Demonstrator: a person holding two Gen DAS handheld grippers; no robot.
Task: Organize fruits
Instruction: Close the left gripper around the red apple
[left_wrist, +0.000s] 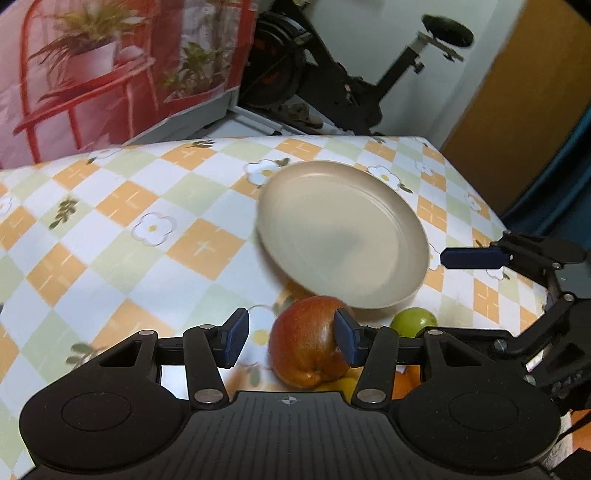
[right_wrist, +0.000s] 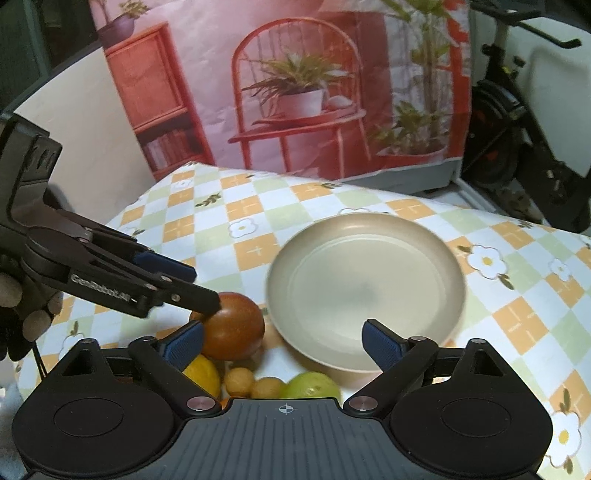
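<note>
- Left gripper (left_wrist: 291, 338) spread around the red apple (left_wrist: 308, 347); one pad touches it, the other stays clear.
- Right gripper (right_wrist: 282, 341) spread, empty.
- Apple, green fruit (right_wrist: 314, 384) and yellow fruits (right_wrist: 203, 371) crowd just beside the empty plate (right_wrist: 365, 288).

Warm, dim indoor light; motion blur smears the plate (left_wrist: 343, 236) (fisheye bends edges).

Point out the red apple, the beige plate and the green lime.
Round red apple (left_wrist: 306, 343): left wrist view, front skin.
Round beige plate (right_wrist: 364, 225): right wrist view, far rim.
Small green lime (right_wrist: 314, 384): right wrist view, top.
</note>
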